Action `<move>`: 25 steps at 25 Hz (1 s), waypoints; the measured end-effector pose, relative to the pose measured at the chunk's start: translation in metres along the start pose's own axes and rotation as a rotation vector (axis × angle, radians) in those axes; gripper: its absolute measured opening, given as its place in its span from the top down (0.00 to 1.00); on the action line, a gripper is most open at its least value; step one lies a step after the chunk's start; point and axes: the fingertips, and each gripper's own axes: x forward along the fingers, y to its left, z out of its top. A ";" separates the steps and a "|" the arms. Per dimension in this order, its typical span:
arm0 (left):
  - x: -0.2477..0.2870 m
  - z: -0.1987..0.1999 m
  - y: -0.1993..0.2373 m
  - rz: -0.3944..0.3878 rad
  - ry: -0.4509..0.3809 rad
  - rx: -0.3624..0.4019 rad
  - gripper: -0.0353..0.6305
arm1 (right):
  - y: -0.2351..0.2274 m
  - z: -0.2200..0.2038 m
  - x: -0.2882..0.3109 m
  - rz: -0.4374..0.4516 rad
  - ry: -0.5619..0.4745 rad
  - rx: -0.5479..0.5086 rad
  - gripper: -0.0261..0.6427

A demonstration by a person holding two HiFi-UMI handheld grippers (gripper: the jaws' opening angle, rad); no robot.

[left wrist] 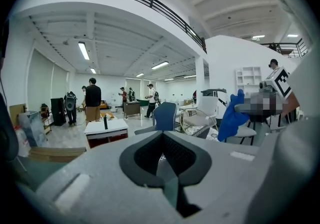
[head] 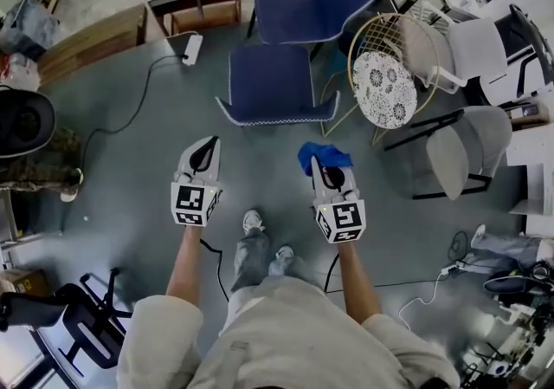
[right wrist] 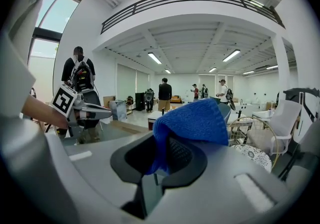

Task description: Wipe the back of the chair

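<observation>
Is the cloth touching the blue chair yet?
Apart. The head view shows bare floor between the cloth, held in the right gripper, and the nearer blue chair.

Navy-blue padded chair [head: 271,84]; bright blue knitted cloth [head: 322,156]; round white cushion [head: 384,88] patterned with black flowers, on a gold wire chair [head: 351,62]; grey left gripper [head: 206,150] and right gripper [head: 328,174] bearing black-and-white square markers.
</observation>
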 end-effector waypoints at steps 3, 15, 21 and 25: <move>0.009 -0.019 0.006 0.070 0.009 -0.005 0.95 | -0.009 -0.029 0.004 -0.001 -0.020 0.023 0.91; 0.051 -0.103 0.021 0.130 -0.229 0.089 0.95 | -0.035 -0.172 0.051 -0.009 -0.094 -0.082 0.91; 0.074 -0.094 0.012 0.058 -0.342 0.231 0.95 | -0.040 -0.186 0.079 -0.011 -0.230 -0.145 0.91; 0.078 -0.081 0.002 -0.036 -0.413 0.311 0.92 | -0.027 -0.192 0.095 0.009 -0.322 -0.167 0.91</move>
